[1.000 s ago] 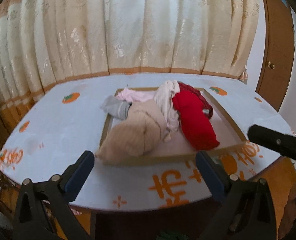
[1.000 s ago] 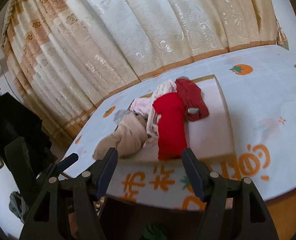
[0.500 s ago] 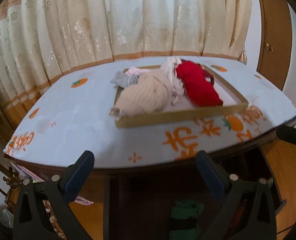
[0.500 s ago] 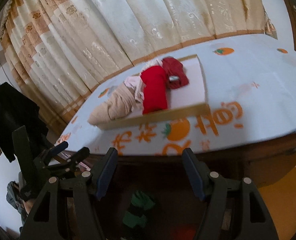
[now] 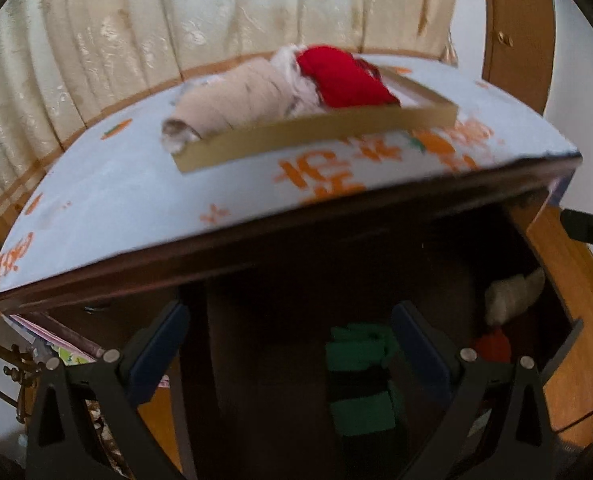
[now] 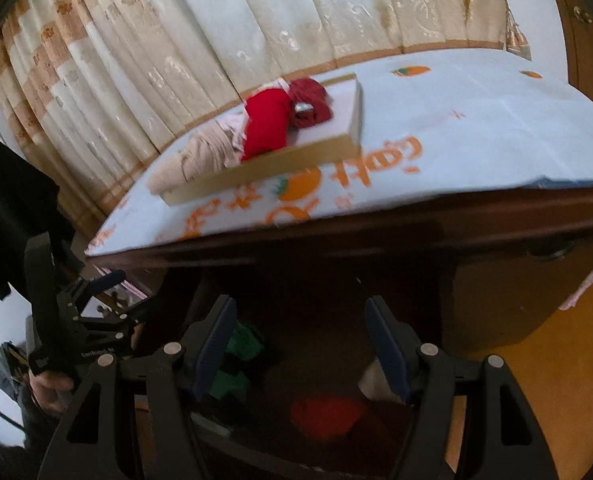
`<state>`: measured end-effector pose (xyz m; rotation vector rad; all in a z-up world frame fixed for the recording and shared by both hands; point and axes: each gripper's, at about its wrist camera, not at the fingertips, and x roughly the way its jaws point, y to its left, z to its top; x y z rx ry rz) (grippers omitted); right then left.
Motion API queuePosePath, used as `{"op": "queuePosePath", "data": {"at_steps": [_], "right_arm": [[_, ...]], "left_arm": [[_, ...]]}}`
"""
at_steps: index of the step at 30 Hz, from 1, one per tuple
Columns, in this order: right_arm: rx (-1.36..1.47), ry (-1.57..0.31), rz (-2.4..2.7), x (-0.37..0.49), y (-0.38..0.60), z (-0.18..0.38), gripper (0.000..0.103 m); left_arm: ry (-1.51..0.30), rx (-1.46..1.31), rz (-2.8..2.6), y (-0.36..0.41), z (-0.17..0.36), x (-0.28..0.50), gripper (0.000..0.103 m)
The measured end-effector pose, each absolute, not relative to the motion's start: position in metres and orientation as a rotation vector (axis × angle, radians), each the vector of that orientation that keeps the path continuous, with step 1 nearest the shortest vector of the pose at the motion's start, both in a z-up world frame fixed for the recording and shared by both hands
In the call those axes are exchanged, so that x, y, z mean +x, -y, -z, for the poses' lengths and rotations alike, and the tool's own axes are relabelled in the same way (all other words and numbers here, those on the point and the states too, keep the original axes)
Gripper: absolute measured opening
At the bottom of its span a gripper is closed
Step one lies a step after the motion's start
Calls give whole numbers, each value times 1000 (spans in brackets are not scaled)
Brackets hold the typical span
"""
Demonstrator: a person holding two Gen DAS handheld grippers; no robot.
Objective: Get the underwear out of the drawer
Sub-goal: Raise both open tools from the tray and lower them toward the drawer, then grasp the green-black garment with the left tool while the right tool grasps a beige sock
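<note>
Left tool (image 5: 292,340) released, fingers spread wide, nothing between them; lowered since half a second ago, aimed now under the tabletop (image 5: 108,196) into the dark open drawer (image 5: 568,336). Right tool (image 6: 300,340) likewise released and empty, likewise dropped below the tabletop edge, where earlier both looked across the top.

Between the left fingers (image 5: 160,344), at 6 o'clock: green underwear (image 5: 360,376) with a dark band, lying in the drawer, untouched. At 4 o'clock of that view, a red piece (image 5: 492,346), and above it a cream piece (image 5: 512,298) against the drawer's right side. In the right view, the green one (image 6: 236,360) just beside the left finger at 7 o'clock, the red piece (image 6: 324,416) at 6 o'clock between the fingers, the cream one partly hidden behind the right finger (image 6: 388,348).

Farther out, at 12 o'clock: tray (image 5: 316,136) on the tabletop, heaped with clothes, beige roll (image 5: 232,100) at left, red garment (image 5: 344,80) at right. Curtain (image 5: 176,20) behind. Tabletop edge overhanging the drawer, shading its contents. Left tool and its holding hand (image 6: 48,388) visible at 8 o'clock in the right view. Motion blur throughout.
</note>
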<state>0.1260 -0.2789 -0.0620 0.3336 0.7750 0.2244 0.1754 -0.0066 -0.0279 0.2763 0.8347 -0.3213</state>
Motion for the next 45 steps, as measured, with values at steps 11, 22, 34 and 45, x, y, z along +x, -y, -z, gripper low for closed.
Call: {"op": "queuePosePath", "data": {"at_steps": [11,22,34,45], "right_arm": [[217,-908,-217,108,279,107,69],[50,-986,-259,123,282,120,69],[-215,-1173,-386,183,261,160,69],[-505,-1253,-388,183,234,184,58]], "left_arm": [[-995,319,368,16,66,159,103],[-1173,334,378,33,97,170,103],[-1288,326,387,46,116,184,102],[-1385,333,383,52,139,191,94]]}}
